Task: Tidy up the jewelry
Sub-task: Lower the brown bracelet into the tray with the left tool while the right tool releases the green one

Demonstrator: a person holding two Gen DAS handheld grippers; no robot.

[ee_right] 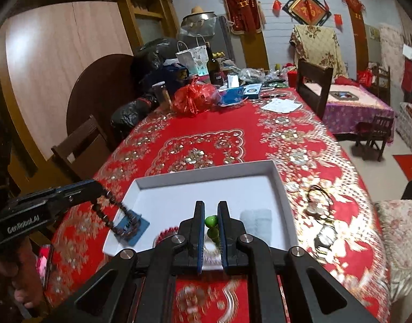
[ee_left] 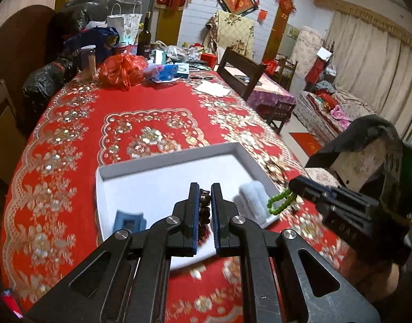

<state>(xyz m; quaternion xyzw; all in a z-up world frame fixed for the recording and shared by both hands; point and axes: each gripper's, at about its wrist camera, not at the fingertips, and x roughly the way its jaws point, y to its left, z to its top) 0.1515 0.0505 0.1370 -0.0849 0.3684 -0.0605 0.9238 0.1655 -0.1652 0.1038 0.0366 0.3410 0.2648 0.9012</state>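
- The left gripper (ee_left: 205, 188) has its fingers clamped on a brown bead bracelet (ee_right: 108, 215), which hangs down as a long loop over the white tray (ee_right: 157, 180).
- The right gripper (ee_right: 210, 207) pinches a green bead bracelet (ee_left: 280, 200), drooping beside the tray's right edge above the desk (ee_left: 79, 123).
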